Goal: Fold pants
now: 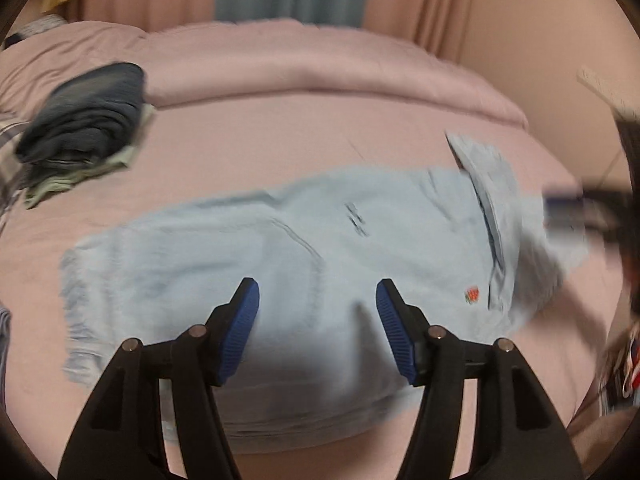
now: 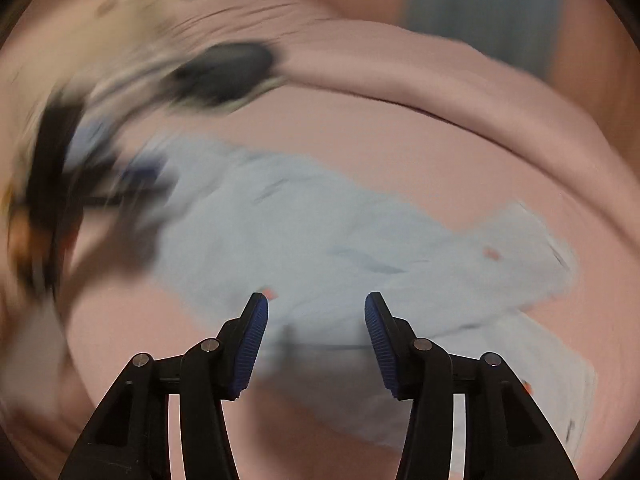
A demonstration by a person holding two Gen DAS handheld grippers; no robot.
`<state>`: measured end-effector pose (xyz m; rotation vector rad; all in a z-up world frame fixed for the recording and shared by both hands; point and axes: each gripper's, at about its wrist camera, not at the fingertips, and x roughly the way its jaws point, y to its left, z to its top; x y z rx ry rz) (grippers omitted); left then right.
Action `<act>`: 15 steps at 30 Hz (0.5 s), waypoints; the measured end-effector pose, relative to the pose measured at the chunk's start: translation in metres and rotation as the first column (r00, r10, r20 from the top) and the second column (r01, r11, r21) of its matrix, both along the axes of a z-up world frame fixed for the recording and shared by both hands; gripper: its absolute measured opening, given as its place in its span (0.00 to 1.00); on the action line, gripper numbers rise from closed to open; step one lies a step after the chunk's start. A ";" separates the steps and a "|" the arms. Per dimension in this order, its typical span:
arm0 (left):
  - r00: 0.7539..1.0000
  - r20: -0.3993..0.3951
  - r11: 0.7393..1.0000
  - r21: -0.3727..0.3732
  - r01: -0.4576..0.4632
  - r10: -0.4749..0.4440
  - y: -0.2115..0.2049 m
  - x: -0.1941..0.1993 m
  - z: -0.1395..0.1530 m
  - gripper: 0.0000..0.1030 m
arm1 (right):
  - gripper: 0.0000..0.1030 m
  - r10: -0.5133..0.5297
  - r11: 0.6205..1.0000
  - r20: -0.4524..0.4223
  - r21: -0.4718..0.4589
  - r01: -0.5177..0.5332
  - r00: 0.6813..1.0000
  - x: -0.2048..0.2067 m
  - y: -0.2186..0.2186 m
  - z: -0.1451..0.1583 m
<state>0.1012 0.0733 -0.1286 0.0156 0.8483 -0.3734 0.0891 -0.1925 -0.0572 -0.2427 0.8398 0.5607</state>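
Left wrist view: light-blue denim pants [image 1: 304, 248] are lying flat on the pink bed [image 1: 280, 132], long axis running side to side across the frame. The frayed end is sitting at the left; at the right end a flap is folded over, with a small red patch [image 1: 472, 295] just short of it. The left gripper [image 1: 318, 300] is hanging over the near edge of the pants, about mid-length, tilted down. Its fingers [image 1: 244, 320] are standing apart with nothing between them and the pads are not pressing cloth. A dark folded stack of clothes [image 1: 84, 120] is resting well apart from the pants, toward the far left of them. The right gripper [image 1: 568, 208] is showing as a blur just off the pants' right end.

Right wrist view: heavy motion blur. The same pants [image 2: 320, 240] are running diagonally, upper left to lower right. The right gripper [image 2: 316, 312] is sitting over their near edge, fingers [image 2: 378, 336] spread and empty. The left gripper [image 2: 136, 184] is smearing in at the pants' upper-left end.

Judgement: each hand is covering its own half of the long axis, so the next fold likely means gripping one end and carrying it along that axis to the other. Neither hand is clearly nearer.
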 end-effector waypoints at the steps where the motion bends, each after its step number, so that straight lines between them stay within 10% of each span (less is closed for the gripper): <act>1: 0.999 -0.038 1.000 0.011 0.009 -0.009 -0.003 0.000 -0.006 0.59 | 0.55 -0.080 0.997 -0.044 0.007 0.080 0.996 0.024 -0.010 0.002; 3: 0.988 -0.156 0.998 0.059 0.033 -0.023 -0.007 -0.004 -0.027 0.57 | 0.55 -0.210 0.977 -0.113 0.014 0.213 0.971 0.064 -0.026 0.000; 9: 0.982 -0.177 0.994 0.078 0.072 -0.057 -0.006 -0.028 -0.029 0.57 | 0.56 -0.417 0.904 -0.300 -0.044 0.425 0.858 0.172 -0.029 -0.037; 12: 0.982 -0.182 0.994 0.084 0.073 -0.057 -0.008 -0.028 -0.030 0.57 | 0.56 -0.512 0.857 -0.307 -0.124 0.500 0.802 0.198 -0.024 -0.058; 15: 0.982 -0.180 0.992 0.098 0.076 -0.058 -0.011 -0.027 -0.028 0.58 | 0.44 -0.534 0.844 -0.216 -0.186 0.503 0.817 0.202 -0.015 -0.062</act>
